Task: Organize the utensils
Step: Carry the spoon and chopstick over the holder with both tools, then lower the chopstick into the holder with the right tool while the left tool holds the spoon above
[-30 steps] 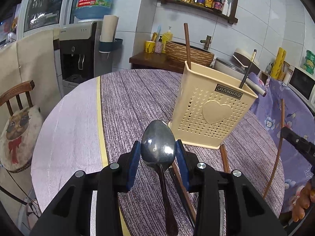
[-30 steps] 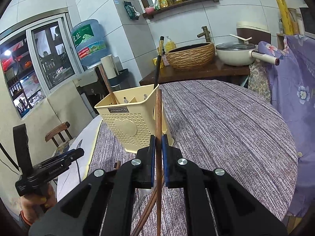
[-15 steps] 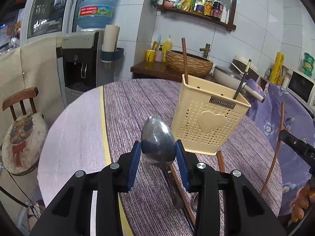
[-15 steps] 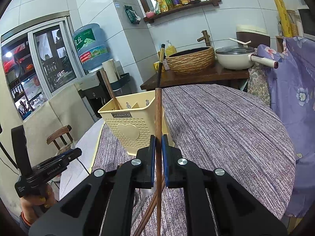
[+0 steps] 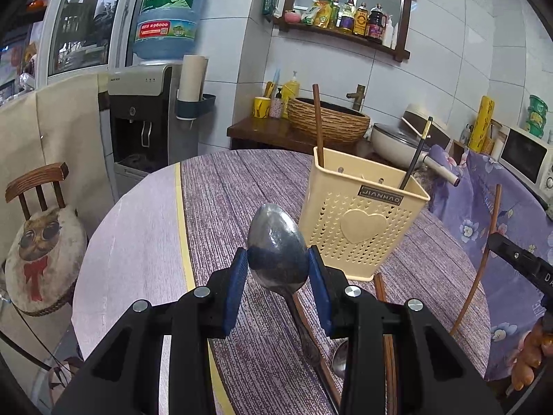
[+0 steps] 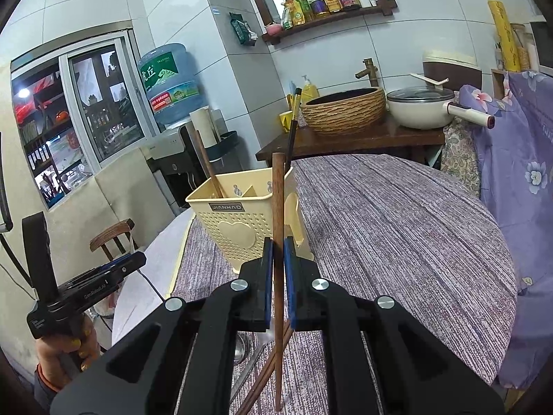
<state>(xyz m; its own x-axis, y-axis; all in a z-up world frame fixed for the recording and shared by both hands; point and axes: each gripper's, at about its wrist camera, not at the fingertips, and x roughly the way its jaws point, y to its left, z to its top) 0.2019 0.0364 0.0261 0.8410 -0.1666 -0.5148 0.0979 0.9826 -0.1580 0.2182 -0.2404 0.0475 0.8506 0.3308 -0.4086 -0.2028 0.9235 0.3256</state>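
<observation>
- Left gripper [image 5: 278, 273]: jaws clenched on the bowl of a metal spoon [image 5: 276, 245], pads on the two bowl edges, handle hanging down toward the bench [image 5: 138, 242]. Smooth, curved metal gripped at its widest part; likely to pivot or slip out if tilted further or jolted.
- Below the spoon, loose on the bench: more wooden chopsticks [image 5: 389, 346] and a second spoon [image 5: 340, 358]. Dangling handle could catch or scatter them if carried low.
- Cream utensil holder [image 5: 359, 221]: upright on the bench, just beyond and right of the spoon, already holding a brown chopstick [image 5: 318, 124] and a black chopstick [image 5: 414, 154]. Light, perforated plastic; liable to tip or slide if a utensil strikes the rim or wall instead of dropping into a compartment.
- Right gripper [image 6: 278, 276]: jaws clamped tight on a wooden chopstick [image 6: 277, 200], held near upright, tip level with the holder rim. Long overhang above and below the pads; apt to rotate in the grip and miss the opening.
- Both grippers aimed at the same holder; collision probable if both approach together.
</observation>
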